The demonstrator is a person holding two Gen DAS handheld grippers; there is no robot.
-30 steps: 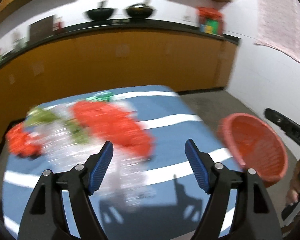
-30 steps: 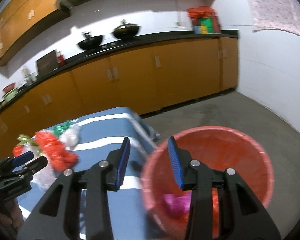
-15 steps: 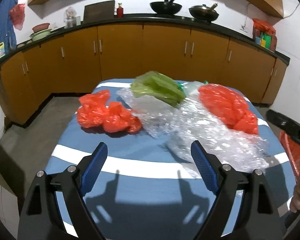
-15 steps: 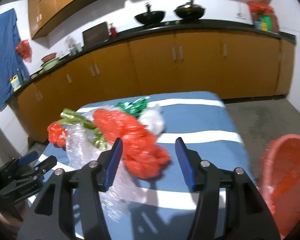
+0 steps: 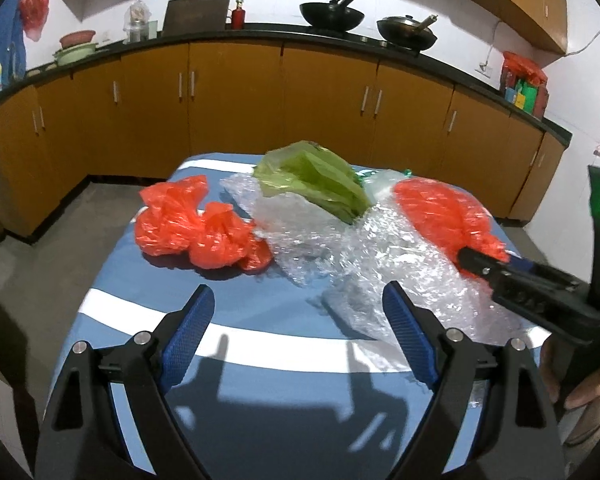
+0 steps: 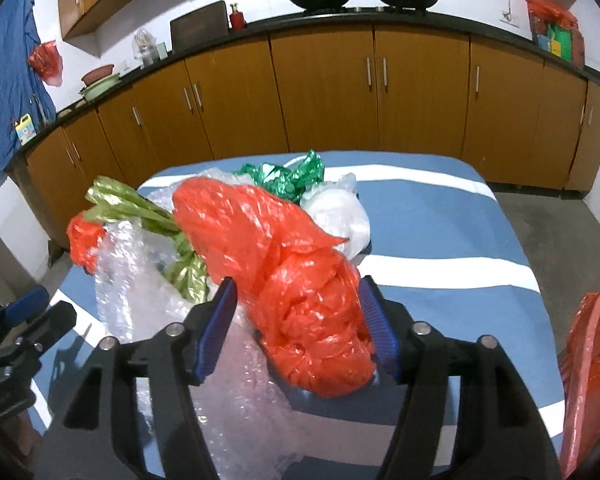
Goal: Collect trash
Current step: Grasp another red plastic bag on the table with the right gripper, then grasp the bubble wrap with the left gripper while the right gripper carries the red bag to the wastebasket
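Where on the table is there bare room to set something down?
Free: the striped cloth on the right half, between the white bag and the red bin; also the near strip ahead of the left gripper. Crowded: the middle, with bubble wrap, green bag and both red bags.

No lettering, label or number is legible; the small yellow-and-blue jug [image 6: 25,130] on the black counter carries only blurred print.

Both wrist views face the cabinets [image 5: 236,92] across the table [image 5: 260,344] (left farther back), sharing the trash pile [image 6: 300,280].
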